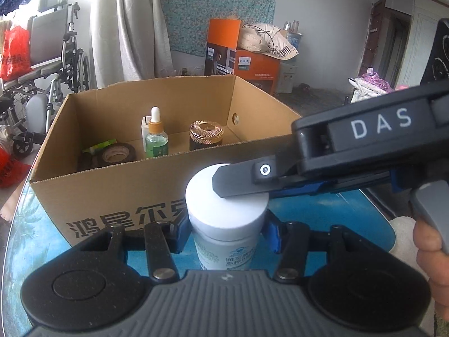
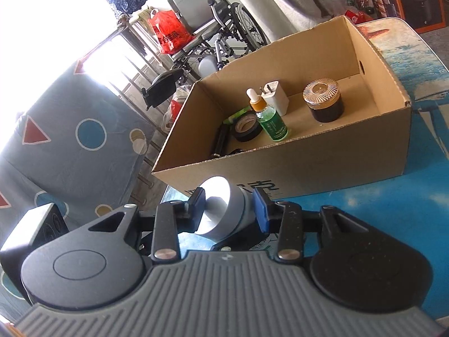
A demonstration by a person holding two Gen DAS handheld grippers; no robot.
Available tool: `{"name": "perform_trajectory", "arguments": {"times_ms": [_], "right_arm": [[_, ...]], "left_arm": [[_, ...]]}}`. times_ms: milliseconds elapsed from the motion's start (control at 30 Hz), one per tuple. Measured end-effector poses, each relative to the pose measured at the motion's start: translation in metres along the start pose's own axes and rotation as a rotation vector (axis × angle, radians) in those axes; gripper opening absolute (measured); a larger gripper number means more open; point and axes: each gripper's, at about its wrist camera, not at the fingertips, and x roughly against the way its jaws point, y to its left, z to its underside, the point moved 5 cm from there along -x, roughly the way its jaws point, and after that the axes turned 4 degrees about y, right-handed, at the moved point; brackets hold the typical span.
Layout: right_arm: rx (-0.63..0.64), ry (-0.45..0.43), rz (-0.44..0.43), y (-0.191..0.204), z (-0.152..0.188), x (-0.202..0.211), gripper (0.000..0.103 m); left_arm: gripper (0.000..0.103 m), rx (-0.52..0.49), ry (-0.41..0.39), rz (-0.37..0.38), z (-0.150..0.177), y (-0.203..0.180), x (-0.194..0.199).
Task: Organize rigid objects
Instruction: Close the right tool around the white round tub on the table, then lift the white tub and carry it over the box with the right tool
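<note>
Both grippers close on one white-capped bottle (image 1: 224, 210): the left gripper (image 1: 227, 233) clamps it just under the cap, and the right gripper (image 2: 228, 210) grips the cap from the side. The bottle is in front of the left gripper, above a table (image 1: 336, 213) with a glossy blue printed top. Just beyond the bottle is an open cardboard box (image 1: 112, 191), and inside it stand a dropper bottle (image 1: 156, 137), a gold-lidded jar (image 1: 206, 136), a tape roll (image 1: 118, 154) and a white charger (image 2: 276, 98). Behind the box, the room shows a wheelchair (image 1: 53, 64), a pale curtain (image 1: 132, 25), orange cartons (image 1: 252, 64) and a red bag (image 1: 15, 53)
</note>
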Motion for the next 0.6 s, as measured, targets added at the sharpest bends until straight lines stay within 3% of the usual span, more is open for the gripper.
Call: {"name": "perform_trajectory", "arguments": {"times_ms": [367, 600], "right_arm": [[-0.072, 0.009, -0.034, -0.029, 0.005, -0.005, 0.040], [-0.074, 0.013, -0.038, -0.031, 0.005, -0.005, 0.042]], "left_arm": [[0.054, -0.057, 0.068, -0.046, 0.004, -0.015, -0.016], [0.054, -0.071, 0.069, -0.066, 0.004, -0.021, -0.020]]}}
